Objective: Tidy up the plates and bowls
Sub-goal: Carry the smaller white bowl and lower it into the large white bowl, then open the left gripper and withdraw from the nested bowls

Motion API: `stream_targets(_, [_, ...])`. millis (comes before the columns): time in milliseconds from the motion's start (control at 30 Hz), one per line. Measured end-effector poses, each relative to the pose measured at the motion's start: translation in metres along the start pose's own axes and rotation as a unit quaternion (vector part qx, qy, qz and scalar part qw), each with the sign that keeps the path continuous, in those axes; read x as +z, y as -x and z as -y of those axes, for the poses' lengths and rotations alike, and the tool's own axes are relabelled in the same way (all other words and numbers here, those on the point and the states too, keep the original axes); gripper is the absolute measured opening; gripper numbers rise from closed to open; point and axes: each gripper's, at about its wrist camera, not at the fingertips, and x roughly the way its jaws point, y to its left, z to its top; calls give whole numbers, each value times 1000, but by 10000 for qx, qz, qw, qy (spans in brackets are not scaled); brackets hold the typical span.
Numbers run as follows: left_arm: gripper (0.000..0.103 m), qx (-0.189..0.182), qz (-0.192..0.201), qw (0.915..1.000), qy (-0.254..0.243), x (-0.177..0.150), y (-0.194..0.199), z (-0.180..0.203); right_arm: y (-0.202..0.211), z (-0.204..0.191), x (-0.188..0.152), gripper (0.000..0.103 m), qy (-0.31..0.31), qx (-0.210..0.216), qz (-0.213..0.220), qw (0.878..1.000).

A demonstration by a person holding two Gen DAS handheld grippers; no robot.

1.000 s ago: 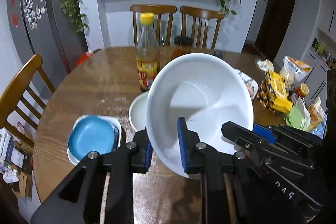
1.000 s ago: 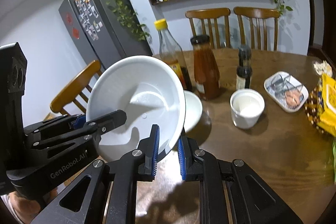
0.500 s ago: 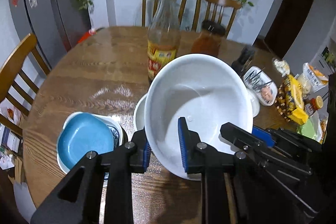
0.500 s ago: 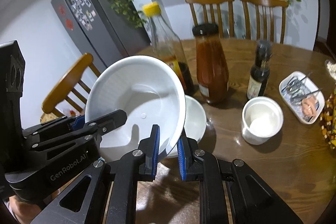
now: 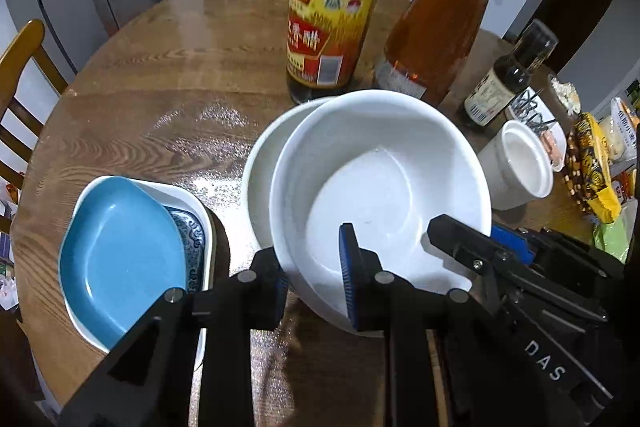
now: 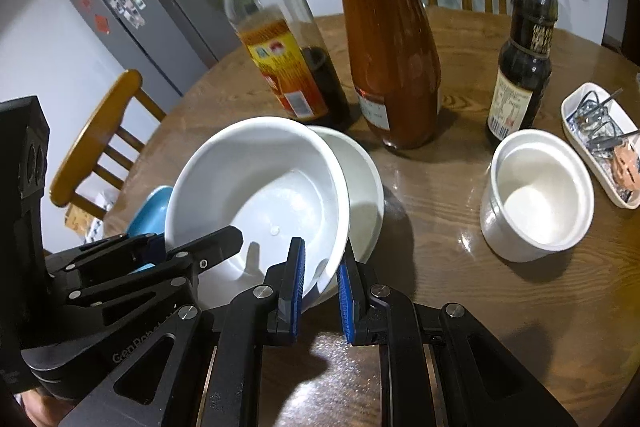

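Both grippers pinch one white bowl [image 5: 380,187] over a second bowl [image 5: 260,171]
Left gripper [image 5: 314,287] and right gripper [image 6: 320,283] clamp its near rim — lower bowl mostly hidden, vinegar bottle [image 5: 332,7] cut off at top

1. A yellow-capped vinegar bottle [image 6: 276,39] stands on the wooden table [image 6: 460,307].
2. Just beside it, a red sauce bottle [image 6: 388,43].
3. A dark small bottle [image 6: 524,63] stands apart, near snack packets [image 5: 592,163].
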Motion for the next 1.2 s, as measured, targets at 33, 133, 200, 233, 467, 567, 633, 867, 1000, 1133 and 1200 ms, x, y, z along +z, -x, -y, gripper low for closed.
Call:
stream_targets(33, [20,9,-27,10000,-18,0,-3,1,-1,1,0,18,-2,-19,-6,10000])
stream_targets(133, [21,37,-96,9999,-55,3,-12,3,-2,2,2,18,23,-89,20,10000])
stream_targets(200, [21,37,-104,9999,-54,4,-15,2,-1,2,4,18,78,-146,39,9999])
stream_targets(233, [21,39,-105,9999,-55,4,-16,4,-1,2,4,18,104,-171,42,9998])
stream_targets(467, [21,98,-110,9999,-83,3,-25,1,-3,-2,5,18,236,-313,59,9992])
stream_targets(567, [21,106,-111,9998,-94,3,-28,2,-4,-4,6,18,248,-331,62,9991])
stream_targets(633, [21,114,-104,9998,-98,3,-28,3,-4,-6,5,18,228,-327,60,9992])
stream_targets(867, [23,181,-28,9997,-130,1,-25,5,-6,-7,5,18,165,-334,40,9993])
stream_targets(1000, [24,210,45,9997,-140,0,-20,4,-5,-6,5,19,140,-319,50,9994])
stream_targets(1133, [26,211,85,9997,-114,0,-16,2,-3,-4,4,19,109,-289,82,9995])
stream_targets(1200, [26,230,102,9996,-124,0,-15,2,-2,-3,4,19,101,-279,110,9995])
